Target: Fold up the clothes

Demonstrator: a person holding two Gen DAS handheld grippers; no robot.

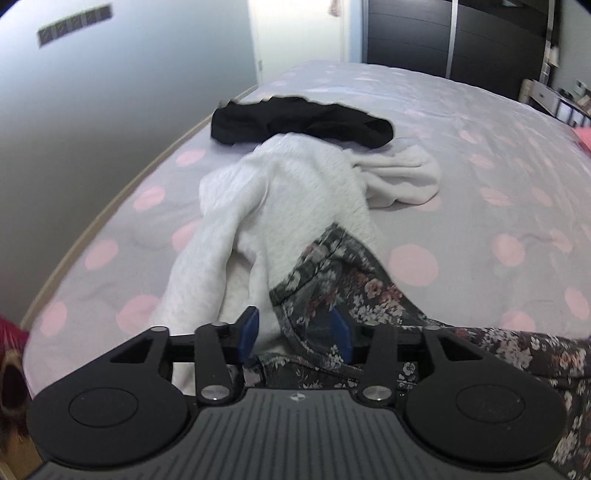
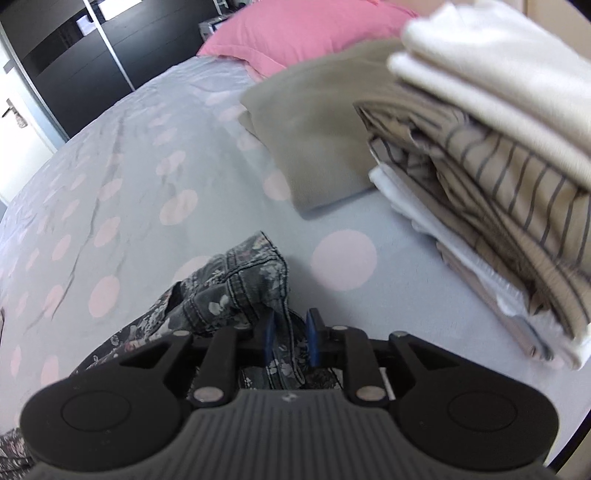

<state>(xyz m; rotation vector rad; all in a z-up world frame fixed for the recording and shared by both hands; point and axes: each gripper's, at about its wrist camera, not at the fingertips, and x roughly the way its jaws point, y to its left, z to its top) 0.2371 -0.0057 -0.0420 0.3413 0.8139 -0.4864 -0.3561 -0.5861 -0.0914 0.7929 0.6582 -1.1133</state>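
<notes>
A dark floral garment [image 1: 332, 280] lies on the bed, and both grippers have it between their blue pads. My left gripper [image 1: 295, 332] has its fingers wide apart with the floral cloth draped between them; I cannot tell whether it grips. My right gripper [image 2: 290, 336] is shut on another part of the floral garment [image 2: 236, 291], at a stitched seam, just above the bedspread. A crumpled white garment [image 1: 280, 199] lies right beyond the left gripper, and a black garment [image 1: 299, 120] lies behind that.
The bed has a grey spread with pink dots [image 2: 110, 184]. A stack of folded clothes [image 2: 480, 166] stands at right, a folded beige piece [image 2: 314, 122] and a pink pillow [image 2: 303, 29] behind. A wall [image 1: 92, 110] runs along the bed's left edge; a dark wardrobe [image 1: 443, 33] stands beyond.
</notes>
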